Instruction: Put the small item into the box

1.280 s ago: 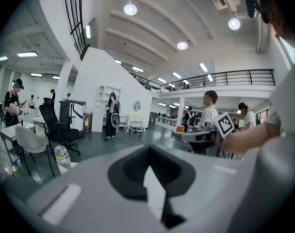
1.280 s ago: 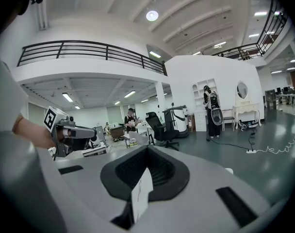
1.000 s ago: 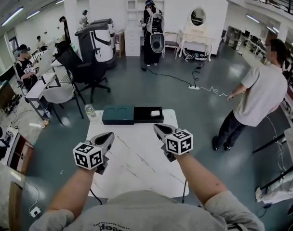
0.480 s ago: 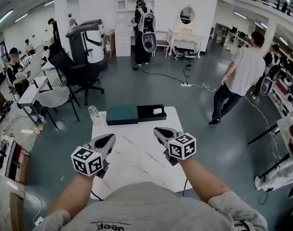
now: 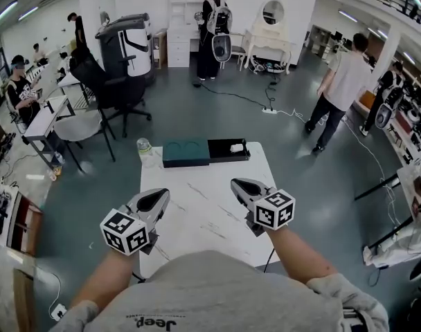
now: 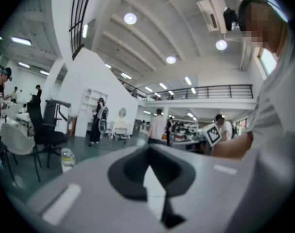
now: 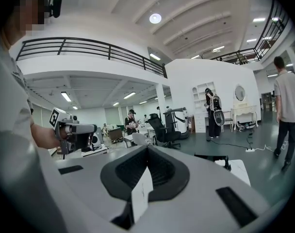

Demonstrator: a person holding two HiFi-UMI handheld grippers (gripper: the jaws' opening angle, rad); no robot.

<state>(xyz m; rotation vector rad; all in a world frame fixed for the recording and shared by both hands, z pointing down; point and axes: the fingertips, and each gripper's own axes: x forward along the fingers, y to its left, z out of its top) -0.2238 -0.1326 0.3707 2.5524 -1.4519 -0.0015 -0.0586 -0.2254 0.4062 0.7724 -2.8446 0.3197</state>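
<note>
small item (image 5: 236,147) in box (image 5: 219,151), beyond right tool (image 5: 235,183)

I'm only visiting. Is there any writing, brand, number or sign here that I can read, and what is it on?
"Jeep": printed on the grey shirt of the person filming, upside down in the head view.
Cubes on the left tongs and right tongs: black-and-white square patterns only, no letters.
Bottle label: too small to read.
Box: no writing shows.
</note>
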